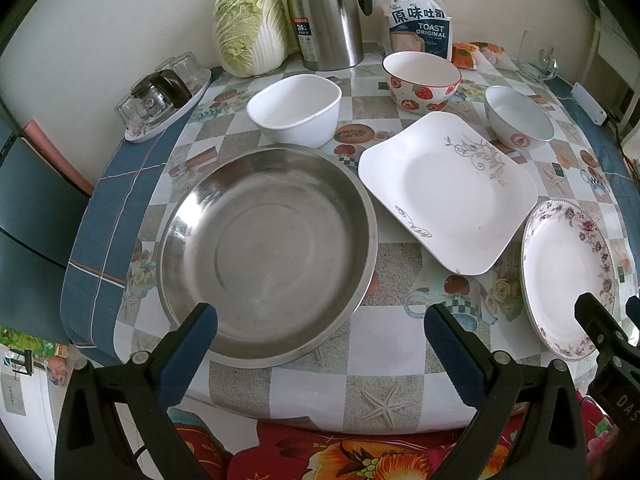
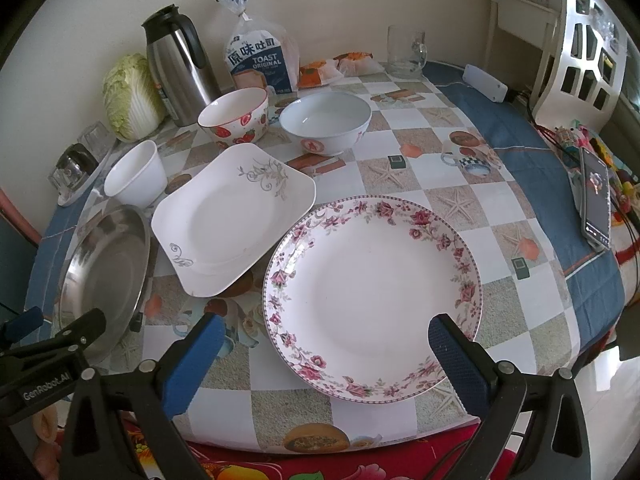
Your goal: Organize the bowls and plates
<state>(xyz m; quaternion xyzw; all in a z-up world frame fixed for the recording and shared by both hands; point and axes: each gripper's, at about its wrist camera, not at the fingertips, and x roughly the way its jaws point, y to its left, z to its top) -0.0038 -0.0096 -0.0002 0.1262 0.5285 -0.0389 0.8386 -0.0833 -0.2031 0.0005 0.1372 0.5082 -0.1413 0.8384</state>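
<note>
Right wrist view: gaping right claw (image 2: 324,330) over floral plate's (image 2: 372,292) near rim.

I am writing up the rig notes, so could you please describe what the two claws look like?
Both match: the left claw and right claw each have two black angular arms with silver rivets, tipped with blue textured pads. White lettering reading GenRobot.AI marks the left claw's side in the right wrist view. No sleeves are visible.
</note>
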